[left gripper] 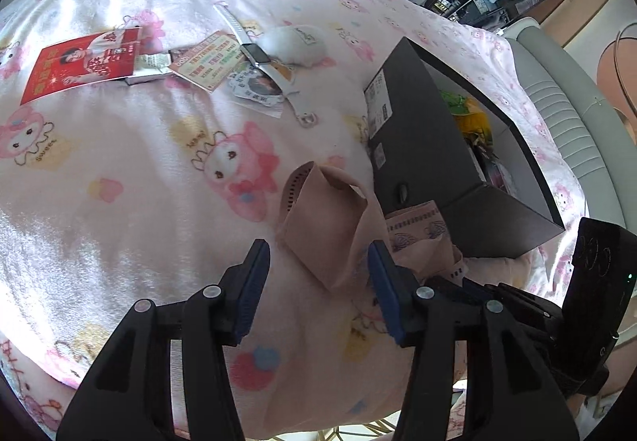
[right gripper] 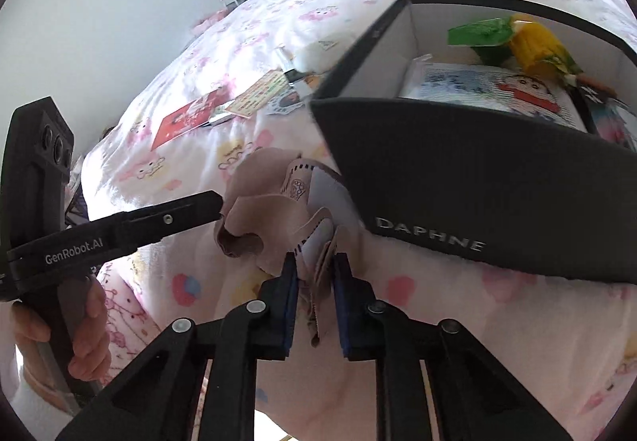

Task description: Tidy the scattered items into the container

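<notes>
Pink cartoon-printed bedding [left gripper: 139,170] covers the bed and fills most of the left wrist view. The left gripper [left gripper: 318,289] has its blue-padded fingers [left gripper: 251,289] spread wide apart and holding nothing; between and just beyond the tips lies a beige folded cloth [left gripper: 326,218], resting on the bedding. To the right of the fingers and just past the cloth stands the black box [left gripper: 422,146], its top open, with green and yellow packets inside. Far ahead and to the left of the fingers lie the scattered items: a red card [left gripper: 75,67], a printed leaflet [left gripper: 211,61], a white smartwatch [left gripper: 258,51] with its strap stretched out, a round sticker [left gripper: 258,86] and a white fluffy pouch [left gripper: 296,45]. At the lower right, the black body of the other tool shows beside the right-hand finger.

From the right wrist view, the right gripper [right gripper: 316,293] has its fingers [right gripper: 288,301] drawn close on a bunched edge of the beige folded cloth [right gripper: 274,210], which runs between the pads and spreads out ahead of them on the bedding [right gripper: 458,301]. The black box [right gripper: 477,182], marked DAPHNE, sits ahead and to the right of the fingers, touching or nearly touching the cloth; a cartoon-printed pack, a green packet and a yellow packet lie inside. The left gripper [right gripper: 215,202] reaches in from the left, one finger tip at the cloth's left edge, with the person's hand [right gripper: 83,325] on its handle. Beyond the cloth, the red card [right gripper: 187,122] and leaflet [right gripper: 258,98] lie far ahead on the bedding.
</notes>
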Tool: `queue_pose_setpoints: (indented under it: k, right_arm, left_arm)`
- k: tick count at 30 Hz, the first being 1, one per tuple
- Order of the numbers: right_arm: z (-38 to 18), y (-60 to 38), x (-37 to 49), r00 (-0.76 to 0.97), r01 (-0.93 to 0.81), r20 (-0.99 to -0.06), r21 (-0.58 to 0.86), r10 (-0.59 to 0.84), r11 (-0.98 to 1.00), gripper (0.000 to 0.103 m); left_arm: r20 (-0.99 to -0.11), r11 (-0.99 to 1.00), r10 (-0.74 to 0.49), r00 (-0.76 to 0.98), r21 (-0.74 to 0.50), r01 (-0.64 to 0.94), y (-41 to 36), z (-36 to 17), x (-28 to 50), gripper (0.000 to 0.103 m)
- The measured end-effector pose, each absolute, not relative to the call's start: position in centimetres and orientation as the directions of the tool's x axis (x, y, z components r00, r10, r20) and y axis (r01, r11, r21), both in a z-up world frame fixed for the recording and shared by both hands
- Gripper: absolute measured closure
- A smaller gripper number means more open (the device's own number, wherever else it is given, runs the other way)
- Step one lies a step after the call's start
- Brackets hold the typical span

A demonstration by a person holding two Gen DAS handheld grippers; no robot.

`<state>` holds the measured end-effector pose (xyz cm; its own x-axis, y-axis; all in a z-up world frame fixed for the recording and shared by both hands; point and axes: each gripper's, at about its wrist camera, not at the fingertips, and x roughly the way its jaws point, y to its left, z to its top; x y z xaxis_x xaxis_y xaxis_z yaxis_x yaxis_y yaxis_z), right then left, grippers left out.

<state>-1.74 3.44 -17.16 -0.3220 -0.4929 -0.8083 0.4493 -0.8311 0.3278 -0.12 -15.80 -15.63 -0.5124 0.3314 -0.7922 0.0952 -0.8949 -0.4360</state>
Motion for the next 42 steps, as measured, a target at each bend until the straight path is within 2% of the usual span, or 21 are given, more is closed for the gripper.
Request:
queue_pose_setpoints:
  k: [3, 7, 12, 15, 17, 19, 20, 21, 23, 26, 29, 31, 33, 34, 37, 40, 42]
  right_arm:
    - [-17.2, 6.4, -1.1, -0.326, 0.388, -0.823, 0.332, -0.465, -0.860, 0.091]
    - [-18.4, 9.6, -0.8, -0.309, 0.301, -0.845, 0.349, -0.437, -0.887, 0.091]
    - [-16.3, 12.1, -0.6, -0.354, 0.256, -0.787, 0.438, -0.505, -0.862, 0.090]
    - [-15.3, 12.3, -1.2, -0.366, 0.258, -0.747, 0.492, -0.555, -0.831, 0.079]
    - [-15.6, 11.5, -1.7, -0.351, 0.271, -0.758, 0.479, -0.549, -0.835, 0.063]
    - [-16.9, 10.2, -2.4, -0.303, 0.275, -0.785, 0.471, -0.541, -0.838, 0.060]
    - [-17.9, 9.5, -2.7, -0.259, 0.267, -0.808, 0.467, -0.529, -0.843, 0.060]
    - [-18.9, 9.0, -2.9, -0.213, 0.259, -0.829, 0.462, -0.517, -0.848, 0.060]
    - [-19.7, 8.5, -2.5, -0.201, 0.264, -0.839, 0.450, -0.505, -0.853, 0.085]
    - [-18.8, 9.1, -1.9, -0.237, 0.280, -0.817, 0.460, -0.525, -0.843, 0.093]
    - [-16.7, 10.5, -1.4, -0.286, 0.281, -0.788, 0.475, -0.546, -0.834, 0.095]
    - [-15.4, 11.3, -0.9, -0.314, 0.282, -0.785, 0.460, -0.534, -0.842, 0.095]
    - [-14.9, 12.2, -0.6, -0.303, 0.259, -0.780, 0.485, -0.547, -0.835, 0.095]
    - [-15.0, 12.7, -0.5, -0.300, 0.246, -0.788, 0.480, -0.538, -0.842, 0.095]
    - [-16.1, 13.4, -0.5, -0.282, 0.216, -0.820, 0.451, -0.497, -0.866, 0.094]
    - [-16.6, 14.5, -0.8, -0.278, 0.170, -0.793, 0.515, -0.542, -0.840, 0.093]
    - [-15.9, 14.5, -1.1, -0.307, 0.193, -0.782, 0.507, -0.543, -0.840, 0.090]
  left_arm:
    - [-0.792, -0.886, 0.387, -0.473, -0.461, 0.047, -13.2, -16.2, -0.1, 0.051]
    - [-0.808, -0.906, 0.365, -0.462, -0.422, 0.022, -10.8, -16.4, -0.4, 0.051]
    - [-0.783, -0.889, 0.373, -0.498, -0.454, 0.049, -11.8, -15.6, -1.2, 0.048]
    - [-0.789, -0.872, 0.373, -0.488, -0.478, 0.106, -13.0, -16.7, -2.5, 0.045]
    - [-0.795, -0.862, 0.363, -0.485, -0.484, 0.148, -13.4, -17.6, -3.3, 0.045]
    - [-0.805, -0.849, 0.371, -0.463, -0.496, 0.183, -13.6, -18.3, -3.8, 0.048]
    - [-0.822, -0.852, 0.377, -0.426, -0.489, 0.189, -13.3, -18.6, -4.0, 0.067]
    - [-0.838, -0.860, 0.387, -0.385, -0.479, 0.177, -12.9, -18.7, -4.0, 0.090]
    - [-0.840, -0.871, 0.398, -0.369, -0.473, 0.136, -12.0, -17.7, -3.2, 0.093]
    - [-0.825, -0.876, 0.409, -0.390, -0.474, 0.086, -11.5, -15.9, -1.5, 0.093]
    - [-0.823, -0.882, 0.402, -0.402, -0.465, 0.071, -11.6, -14.8, -0.7, 0.093]
    - [-0.817, -0.875, 0.420, -0.396, -0.480, 0.062, -11.6, -14.2, -0.5, 0.086]
    - [-0.795, -0.852, 0.459, -0.397, -0.521, 0.058, -11.9, -13.7, -0.9, 0.059]
    - [-0.784, -0.841, 0.473, -0.402, -0.538, 0.060, -11.9, -13.8, -1.1, 0.054]
    - [-0.810, -0.850, 0.452, -0.373, -0.518, 0.095, -11.5, -15.2, -2.2, 0.052]
    - [-0.815, -0.836, 0.470, -0.339, -0.535, 0.127, -10.8, -17.1, -3.1, 0.052]
    - [-0.807, -0.821, 0.494, -0.324, -0.555, 0.132, -10.0, -18.1, -3.2, 0.052]
